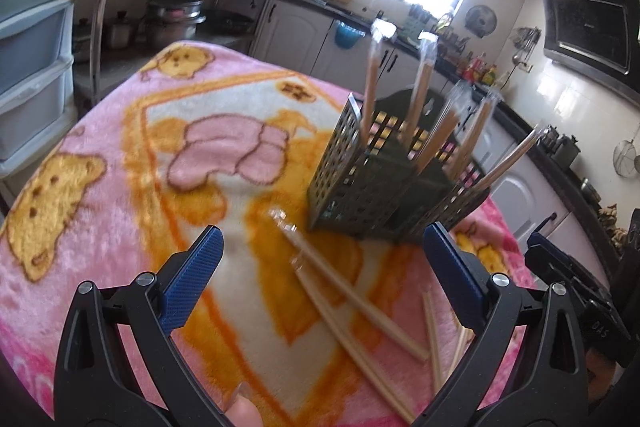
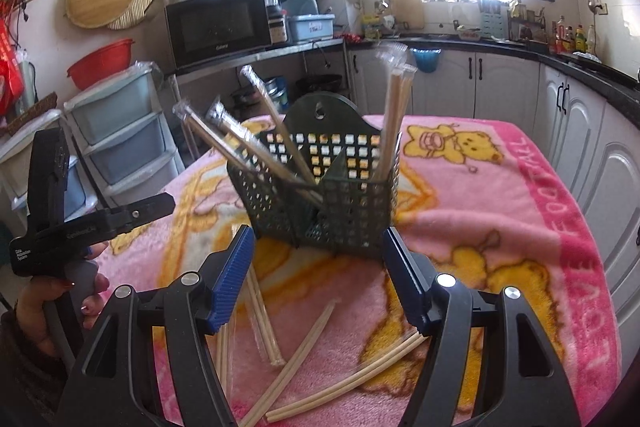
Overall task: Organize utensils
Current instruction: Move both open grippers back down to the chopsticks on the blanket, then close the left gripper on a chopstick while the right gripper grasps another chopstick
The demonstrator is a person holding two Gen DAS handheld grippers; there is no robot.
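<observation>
Under everything you have a pink blanket with yellow bear prints. On it, just ahead of both grippers, stands the dark green perforated utensil basket, split into compartments, with a tall back plate and a hanging hole. Wrapped chopsticks lean out of it at different angles, pale wood in clear sleeves. More loose chopsticks lie crossed on the blanket nearer you, some probably unwrapped, though blur hides it. Your left gripper and right gripper both stand spread apart, grasping nothing.
</observation>
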